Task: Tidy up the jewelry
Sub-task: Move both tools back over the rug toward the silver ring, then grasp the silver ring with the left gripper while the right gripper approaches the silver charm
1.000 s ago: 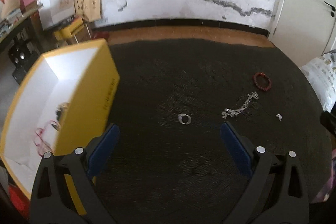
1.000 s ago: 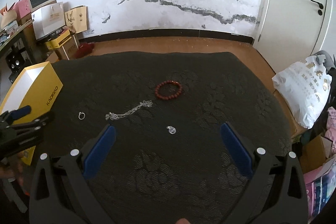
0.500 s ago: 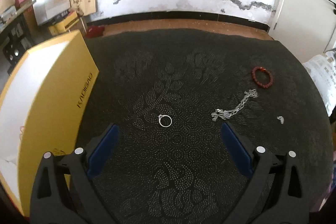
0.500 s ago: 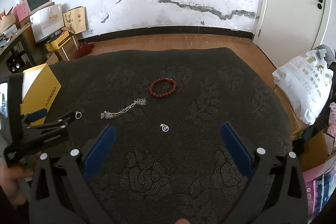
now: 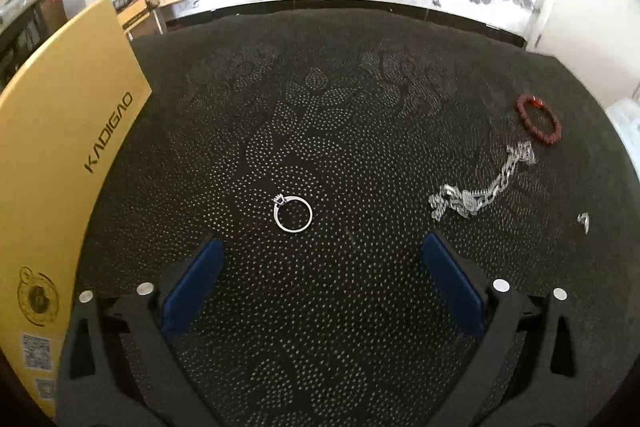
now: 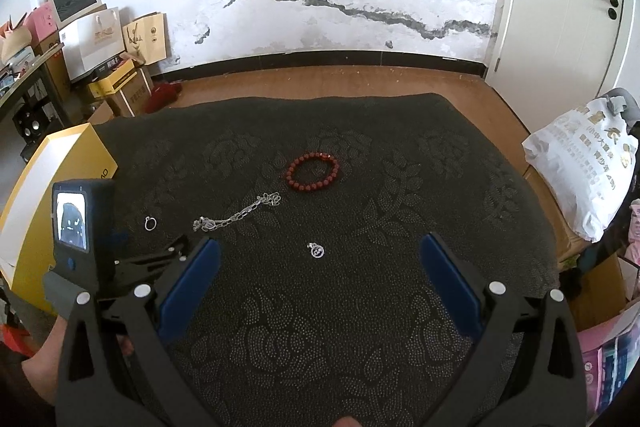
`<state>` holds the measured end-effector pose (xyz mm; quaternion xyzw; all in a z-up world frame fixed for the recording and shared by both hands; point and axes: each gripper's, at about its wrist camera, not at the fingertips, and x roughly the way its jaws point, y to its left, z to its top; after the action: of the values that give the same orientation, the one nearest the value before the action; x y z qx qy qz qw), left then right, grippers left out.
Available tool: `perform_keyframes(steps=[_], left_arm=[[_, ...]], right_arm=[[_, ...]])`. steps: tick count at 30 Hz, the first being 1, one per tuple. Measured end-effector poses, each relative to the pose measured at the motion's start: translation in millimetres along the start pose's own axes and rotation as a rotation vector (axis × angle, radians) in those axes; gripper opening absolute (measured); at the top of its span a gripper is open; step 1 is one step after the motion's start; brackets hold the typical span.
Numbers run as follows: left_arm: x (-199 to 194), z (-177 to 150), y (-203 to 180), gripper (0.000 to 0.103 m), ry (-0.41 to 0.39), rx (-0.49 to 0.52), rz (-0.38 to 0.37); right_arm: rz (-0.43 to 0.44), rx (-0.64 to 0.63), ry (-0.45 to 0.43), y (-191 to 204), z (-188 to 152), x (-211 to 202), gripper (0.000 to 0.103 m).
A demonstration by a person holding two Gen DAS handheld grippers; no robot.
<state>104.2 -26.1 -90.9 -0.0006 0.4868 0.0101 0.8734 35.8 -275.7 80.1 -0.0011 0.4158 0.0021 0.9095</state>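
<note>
Left wrist view: my left claw point(image 5: 320, 275) is spread wide, blue pads point(image 5: 192, 287) apart, nothing between them. It hangs low over the dark patterned table point(image 5: 320, 87). The silver ring point(image 5: 293, 213) lies flat on the cloth just ahead of the claw, slightly left of centre, its small setting at upper left. To the right, the silver chain point(image 5: 482, 193) lies in a loose diagonal line, and the red bead bracelet point(image 5: 539, 121) sits just beyond its far end, not clearly touching. A small silver pendant point(image 5: 585, 221) sits near the right edge, apart from the chain. The yellow box point(image 5: 60, 155) marked KADIGAO stands along the left side; its inside is not visible here.

Right wrist view: my right claw point(image 6: 320, 275) is also spread wide and holds nothing, higher above the table point(image 6: 440, 187). The pendant point(image 6: 317, 250) lies between the fingers' line, just ahead. Chain point(image 6: 238, 214) left of centre, bracelet point(image 6: 313, 171) beyond it, ring point(image 6: 150, 223) further left. My left claw point(image 6: 160, 255) shows at lower left, near the ring, with the yellow box point(image 6: 32, 203) behind it.
</note>
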Motion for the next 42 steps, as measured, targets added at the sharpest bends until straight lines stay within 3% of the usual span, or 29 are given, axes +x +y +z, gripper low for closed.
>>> perform_keyframes(steps=[10, 14, 17, 20, 21, 23, 29, 42], left_arm=[[1, 2, -3, 0.096, -0.006, -0.008, 0.008], [-2, 4, -8, 0.086, -0.016, 0.004, 0.0], [-4, 6, -12, 0.073, -0.022, 0.013, 0.004], [-7, 8, -12, 0.045, -0.032, 0.028, 0.003], [-7, 9, -13, 0.041, -0.031, 0.033, 0.003], [-7, 8, -14, 0.025, -0.036, 0.047, 0.015], [-5, 10, -3, 0.0, -0.034, 0.03, 0.042], [-5, 6, -4, 0.001, -0.037, 0.07, 0.043]], right_arm=[[0.001, -0.017, 0.018, 6, -2, 8, 0.097], [0.001, -0.017, 0.018, 6, -1, 9, 0.097], [0.001, -0.017, 0.019, 6, -2, 11, 0.097], [0.001, -0.014, 0.025, 5, -3, 13, 0.097], [0.0, -0.014, 0.025, 6, -3, 13, 0.097], [-0.002, -0.015, 0.023, 6, -3, 13, 0.097], [-0.002, -0.018, 0.033, 6, -5, 16, 0.097], [-0.008, -0.027, 0.045, 10, -6, 20, 0.097]])
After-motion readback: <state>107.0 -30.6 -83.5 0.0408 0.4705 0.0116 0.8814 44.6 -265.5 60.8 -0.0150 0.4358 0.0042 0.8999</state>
